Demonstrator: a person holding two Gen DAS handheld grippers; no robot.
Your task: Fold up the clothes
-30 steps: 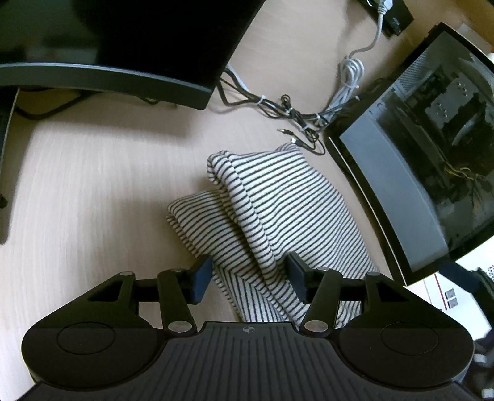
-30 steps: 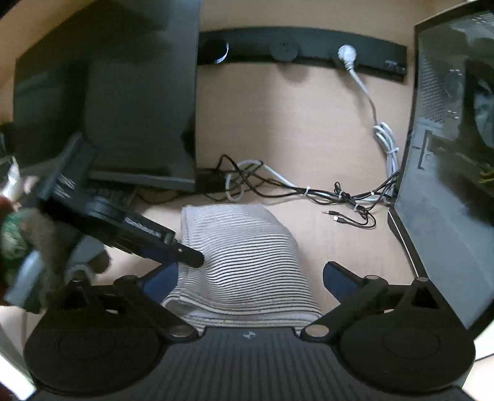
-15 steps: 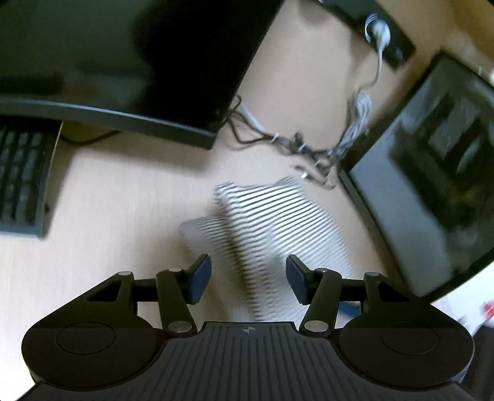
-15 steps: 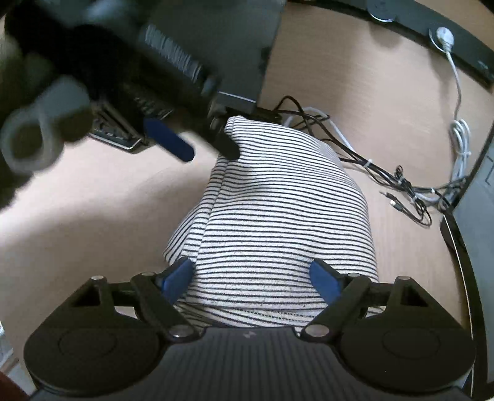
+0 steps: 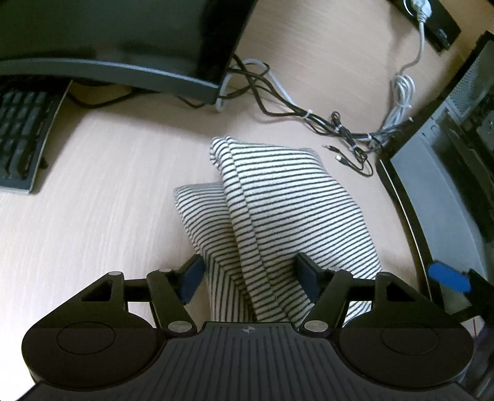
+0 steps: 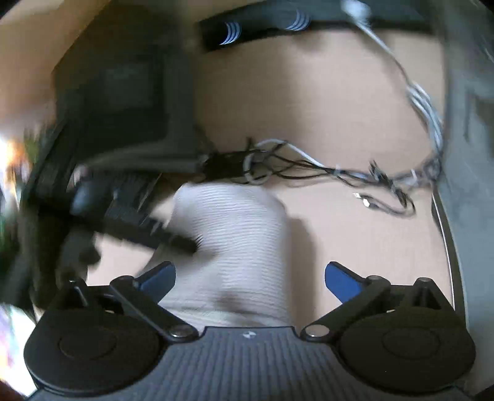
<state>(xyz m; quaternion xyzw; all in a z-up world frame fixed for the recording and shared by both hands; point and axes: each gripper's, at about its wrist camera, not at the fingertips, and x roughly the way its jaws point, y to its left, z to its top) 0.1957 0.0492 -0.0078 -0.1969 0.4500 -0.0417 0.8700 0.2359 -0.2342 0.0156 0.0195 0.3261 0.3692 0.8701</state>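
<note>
A white shirt with thin black stripes (image 5: pixel 278 209) lies folded in a thick bundle on the pale wooden desk (image 5: pixel 92 216). A lower layer sticks out to its left. My left gripper (image 5: pixel 250 274) hovers over the bundle's near end. Its jaws are opening, with the cloth under and between them but not pinched. My right gripper (image 6: pixel 250 276) is at the shirt's (image 6: pixel 234 234) near edge. Its jaws are opening wide, astride the cloth without pressing it. That view is blurred by motion. One of the right gripper's blue pads (image 5: pixel 449 277) shows at the right edge of the left wrist view.
A dark monitor (image 5: pixel 123 46) stands at the back left, with a keyboard (image 5: pixel 21 132) to its left. Tangled cables (image 5: pixel 308 114) run behind the shirt to a power strip (image 5: pixel 432 18). A glass-sided computer case (image 5: pixel 447 191) stands close on the right.
The left gripper's jaws have spread wider, and its view has drawn back and turned towards the keyboard. The right gripper swung from above the shirt to low at its near edge, and its jaws widened.
</note>
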